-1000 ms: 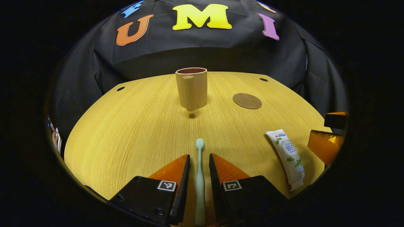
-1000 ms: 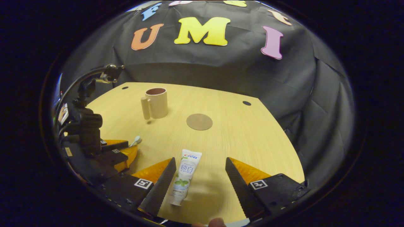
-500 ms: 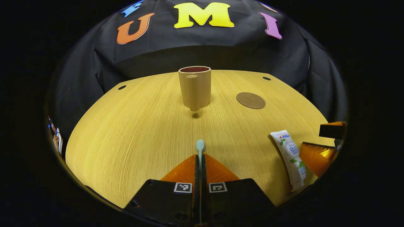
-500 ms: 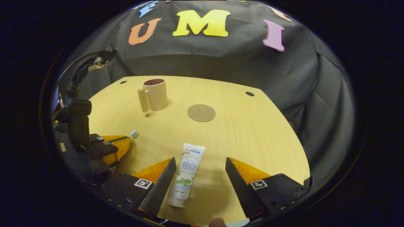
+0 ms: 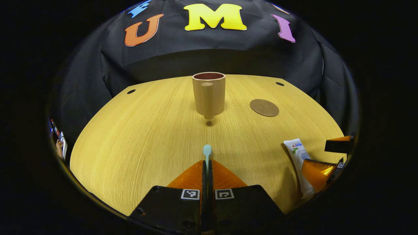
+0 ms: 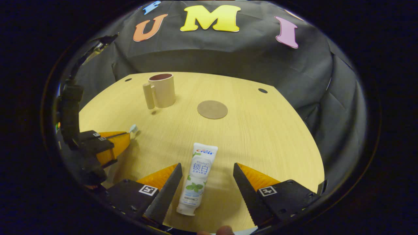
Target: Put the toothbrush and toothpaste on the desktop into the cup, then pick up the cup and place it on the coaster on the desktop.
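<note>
Gripping the toothbrush (image 5: 207,153) tight, your left gripper (image 5: 207,164) has both fingers pinched together on the handle, with just the pale bristle end poking out past the tips. From the right gripper view you can see that same left gripper (image 6: 125,137) out on the left with the brush head (image 6: 133,128) sticking out of it.

Your right gripper (image 6: 206,174) is spread wide, fingers either side of the toothpaste tube (image 6: 198,178), which lies flat on the desktop (image 6: 261,130). Its left finger looks just beside the tube, but I can't tell if it's actually touching; the right finger is well apart from it.

The cup (image 5: 209,93) stands upright toward the far side, handle facing you in the left gripper view, and the round coaster (image 5: 264,107) is to its right, apart from it. Plenty of bare wood between the grippers and the cup. The desktop's near right edge curves close to your right gripper.
</note>
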The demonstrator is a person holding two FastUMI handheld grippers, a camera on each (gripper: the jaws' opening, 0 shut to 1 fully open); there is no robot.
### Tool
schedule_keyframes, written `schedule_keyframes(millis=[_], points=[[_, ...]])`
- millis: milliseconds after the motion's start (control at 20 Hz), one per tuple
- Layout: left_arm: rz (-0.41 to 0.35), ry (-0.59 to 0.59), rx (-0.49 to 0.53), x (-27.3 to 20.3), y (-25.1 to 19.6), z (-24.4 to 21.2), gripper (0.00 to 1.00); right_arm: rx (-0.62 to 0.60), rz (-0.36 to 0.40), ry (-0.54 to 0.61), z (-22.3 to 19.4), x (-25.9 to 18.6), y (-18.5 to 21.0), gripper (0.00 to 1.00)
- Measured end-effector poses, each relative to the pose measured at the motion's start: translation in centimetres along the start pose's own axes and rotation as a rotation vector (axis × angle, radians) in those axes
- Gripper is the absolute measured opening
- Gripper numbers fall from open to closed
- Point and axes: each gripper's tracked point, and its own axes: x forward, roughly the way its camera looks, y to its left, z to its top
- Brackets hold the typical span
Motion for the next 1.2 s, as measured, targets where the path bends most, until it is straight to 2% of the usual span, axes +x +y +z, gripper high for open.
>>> schedule_keyframes(millis=[50, 100, 150, 350, 400, 450, 500, 550, 600, 650, 800, 850, 950, 1000, 1050, 1100, 1200], points=[[0.004, -0.005, -0.006, -0.1, 0.3, 0.3, 0.03, 0.003, 0.002, 0.012, -0.3, 0.2, 0.1, 0.96], [0.007, -0.011, -0.01, -0.3, 0.5, 0.6, 0.03, 0.007, 0.003, 0.023, -0.5, 0.3, 0.2, 0.99], [0.01, -0.019, -0.013, -0.5, 0.7, 1.1, 0.03, 0.012, 0.007, 0.035, -0.7, 0.5, 0.5, 0.96], [0.018, -0.049, -0.022, -1.0, 1.2, 2.5, 0.03, 0.021, 0.024, 0.098, -2.0, 1.1, 1.2, 0.96], [0.019, -0.056, -0.025, -1.1, 1.3, 2.7, 0.04, 0.028, 0.024, 0.11, -2.2, 1.2, 1.3, 0.93], [0.019, -0.062, -0.026, -1.2, 1.3, 2.9, 0.03, 0.038, 0.023, 0.118, -2.3, 1.3, 1.4, 0.87], [0.021, -0.068, -0.027, -1.3, 1.5, 3.3, 0.03, 0.045, 0.024, 0.128, -2.6, 1.5, 1.3, 0.76], [0.024, -0.076, -0.029, -1.3, 1.6, 3.6, 0.04, 0.049, 0.024, 0.135, -2.8, 1.6, 1.3, 0.73], [0.025, -0.082, -0.031, -1.4, 1.7, 3.7, 0.03, 0.052, 0.031, 0.14, -2.9, 1.6, 1.4, 0.65], [0.028, -0.089, -0.032, -1.5, 1.8, 4.0, 0.03, 0.053, 0.034, 0.145, -3.0, 1.6, 1.5, 0.63], [0.03, -0.111, -0.028, -1.6, 1.9, 5.0, 0.03, 0.061, 0.037, 0.154, -3.0, 1.8, 1.7, 0.41], [0.031, -0.12, -0.03, -1.6, 2.1, 5.3, 0.03, 0.061, 0.038, 0.154, -2.9, 1.8, 1.8, 0.41], [0.036, -0.141, -0.027, -1.7, 2.3, 6.3, 0.03, 0.064, 0.035, 0.156, -2.7, 1.8, 1.8, 0.35], [0.038, -0.154, -0.029, -1.8, 2.6, 6.7, 0.03, 0.071, 0.032, 0.157, -2.6, 1.8, 1.7, 0.28], [0.04, -0.167, -0.031, -1.7, 2.8, 7.4, 0.03, 0.081, 0.035, 0.153, -2.4, 1.8, 1.8, 0.28], [0.043, -0.181, -0.034, -1.6, 3.2, 8.1, 0.03, 0.09, 0.04, 0.15, -2.4, 1.6, 1.8, 0.22], [0.05, -0.216, -0.043, -1.6, 3.9, 9.8, 0.03, 0.088, 0.054, 0.135, -1.8, 1.1, 1.7, 0.22]])
